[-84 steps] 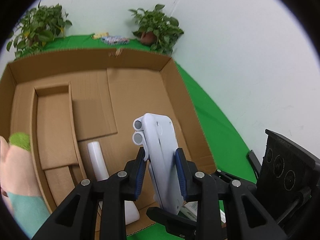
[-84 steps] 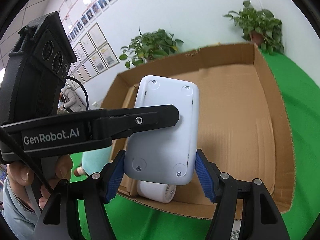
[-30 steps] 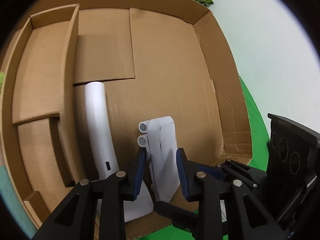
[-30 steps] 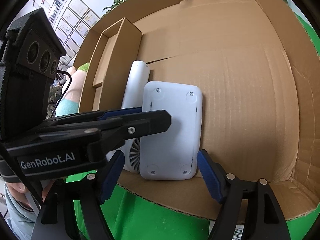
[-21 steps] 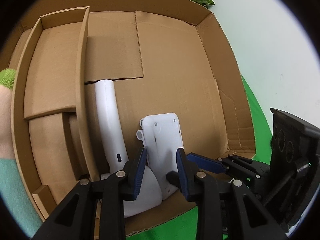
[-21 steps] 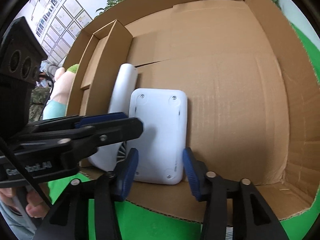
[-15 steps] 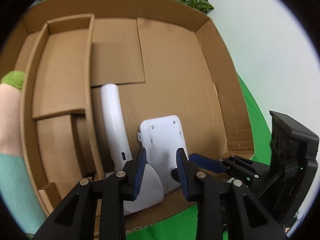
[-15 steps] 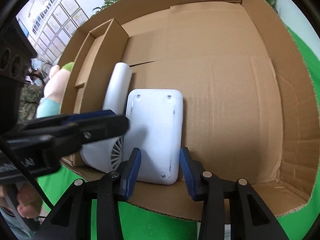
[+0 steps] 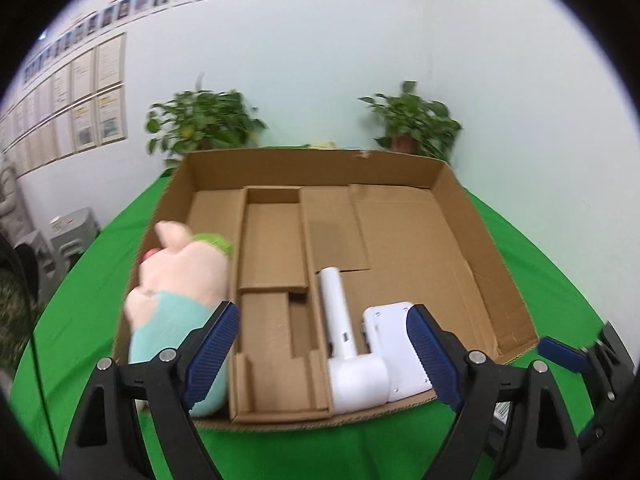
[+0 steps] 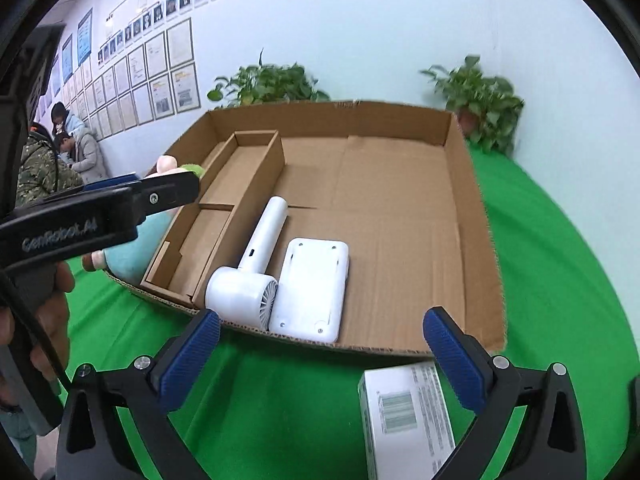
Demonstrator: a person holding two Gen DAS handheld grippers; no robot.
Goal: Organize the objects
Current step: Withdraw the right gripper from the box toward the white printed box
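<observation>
1. Plush toy, pink, green and teal: lying at frame left outside the cardboard box, leaning on its wall. Probably soft and light; the teal body is looking the best place to pinch.

2. Left gripper: fingers opening wide at the bottom of the left wrist view, nothing between the pads. "GenRobot.AI" is reading along its side in the right wrist view.

3. Hand fan, white: lying inside the box, lower centre, beside the divider. Likely light, hard, smooth; the handle is offering the surest hold.

4. White flat device: lying just right of the fan, touching it. Rigid, probably slippery; take by the long edges.

5. Right gripper: fingers opening wide, holding nothing.

6. White carton, lower right, outside the box: barcode label showing, text unreadable.
</observation>
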